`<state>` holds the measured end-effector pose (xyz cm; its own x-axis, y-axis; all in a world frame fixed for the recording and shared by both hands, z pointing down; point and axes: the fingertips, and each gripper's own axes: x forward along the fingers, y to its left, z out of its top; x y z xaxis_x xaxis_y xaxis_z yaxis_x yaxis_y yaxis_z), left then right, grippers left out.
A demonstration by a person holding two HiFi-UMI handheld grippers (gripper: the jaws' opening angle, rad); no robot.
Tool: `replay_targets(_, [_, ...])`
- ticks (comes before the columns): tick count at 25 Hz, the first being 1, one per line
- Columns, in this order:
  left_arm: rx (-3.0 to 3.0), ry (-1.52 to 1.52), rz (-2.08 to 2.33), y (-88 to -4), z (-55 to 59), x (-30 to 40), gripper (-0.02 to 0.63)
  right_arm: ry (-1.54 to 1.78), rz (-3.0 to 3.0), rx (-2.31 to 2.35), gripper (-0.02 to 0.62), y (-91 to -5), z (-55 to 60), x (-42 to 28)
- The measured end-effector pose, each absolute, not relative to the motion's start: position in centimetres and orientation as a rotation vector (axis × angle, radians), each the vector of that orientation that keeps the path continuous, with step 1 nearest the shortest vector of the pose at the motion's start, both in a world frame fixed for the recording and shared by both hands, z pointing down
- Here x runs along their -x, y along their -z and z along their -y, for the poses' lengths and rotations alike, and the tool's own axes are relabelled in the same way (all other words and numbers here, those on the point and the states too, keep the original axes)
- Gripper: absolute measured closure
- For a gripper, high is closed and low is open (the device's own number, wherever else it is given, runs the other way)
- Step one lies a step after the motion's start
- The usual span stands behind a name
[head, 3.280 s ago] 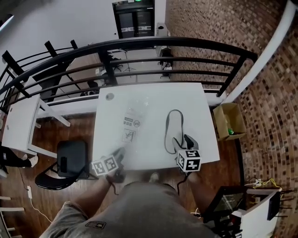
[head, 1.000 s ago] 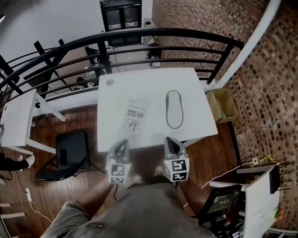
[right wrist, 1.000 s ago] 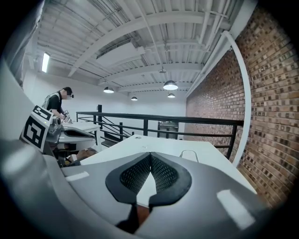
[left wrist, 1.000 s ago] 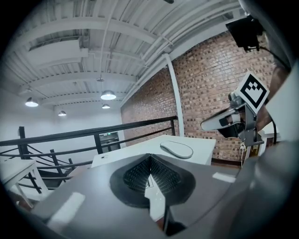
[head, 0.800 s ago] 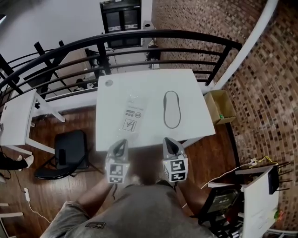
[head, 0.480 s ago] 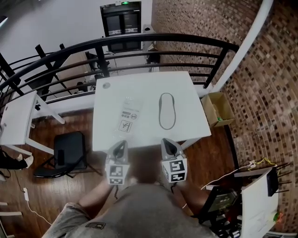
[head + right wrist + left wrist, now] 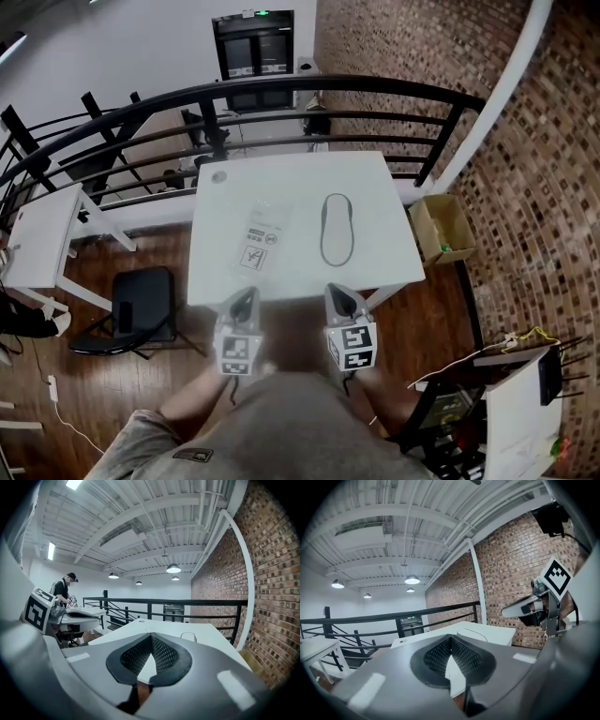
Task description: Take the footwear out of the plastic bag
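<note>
"White table (image 7: 380, 183), brown wooden floor (image 7: 436, 309) round it – so where are your fingers?"

"Off the near edge, both sets. My left gripper (image 7: 247, 298) and my right gripper (image 7: 338, 296) hang side by side over the floor, close in front of my body, noses toward the table."

"Pinching anything?"

"Nothing. On each gripper the two ribbed pads (image 7: 465, 657) are pressed together along their whole line, and no thing sits between them. Each gripper's own view shows that plainly."

"And the footwear (image 7: 336, 230)?"

"Out of the plastic bag (image 7: 260, 234). It is a pale, flat slipper with a dark rim, lying lengthwise on the right half of the table, ahead of my right gripper. The bag lies flat on the left half, clear with printed labels, ahead of my left gripper. They are near each other but apart – bare tabletop shows between them."

"What else is about?"

"A black railing (image 7: 309, 86) curves behind the table, and a brick wall (image 7: 534, 159) runs along the right. A cardboard box (image 7: 442, 228) stands on the floor just beside the table's right edge, and a black chair (image 7: 142, 314) stands to its left. The right gripper view also catches a person (image 7: 63, 590) at another table, well away"
</note>
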<state>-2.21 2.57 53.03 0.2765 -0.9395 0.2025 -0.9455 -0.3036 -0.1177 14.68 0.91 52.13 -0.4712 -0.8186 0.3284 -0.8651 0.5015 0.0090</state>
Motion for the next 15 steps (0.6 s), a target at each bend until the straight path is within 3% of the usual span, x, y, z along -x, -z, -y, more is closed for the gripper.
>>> replay_targets(15, [-2.502,-0.383,1.825,-52.93,-2.24,1.73,0.604,-0.231,2.458,-1.417,0.584,-52.05,-0.65,-15.06])
